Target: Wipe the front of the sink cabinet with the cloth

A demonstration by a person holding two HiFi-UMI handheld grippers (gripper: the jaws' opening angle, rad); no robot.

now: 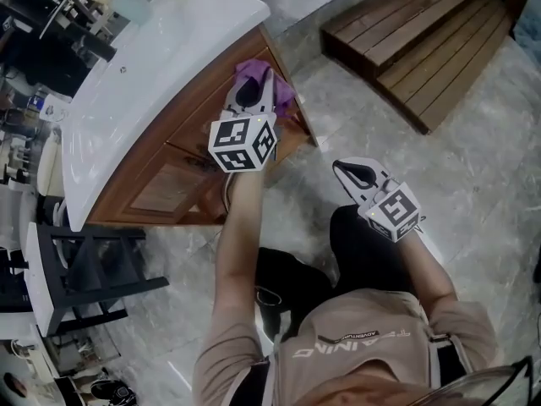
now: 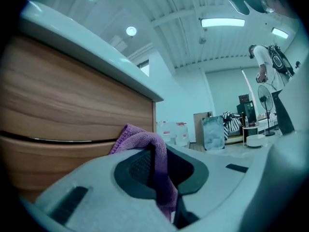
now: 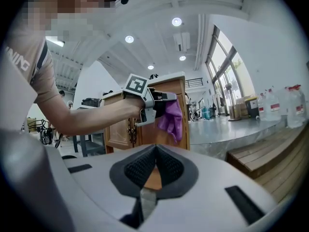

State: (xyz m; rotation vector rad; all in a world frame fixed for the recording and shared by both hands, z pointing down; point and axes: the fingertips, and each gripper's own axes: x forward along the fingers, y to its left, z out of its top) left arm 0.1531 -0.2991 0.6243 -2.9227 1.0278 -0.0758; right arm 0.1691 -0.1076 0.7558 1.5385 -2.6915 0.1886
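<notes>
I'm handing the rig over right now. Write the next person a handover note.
Left gripper: shut on the purple cloth, raised to the top of the cabinet front, near its end corner, just under the white countertop.
Right gripper: jaws together, nothing in them, held off to the side over the floor, away from the cabinet.
Done: cloth picked up and brought to the wood. How much has been wiped can't be told.
Left: probably sweep the cloth across and down the drawer fronts and door panels. The right gripper isn't needed.
</notes>
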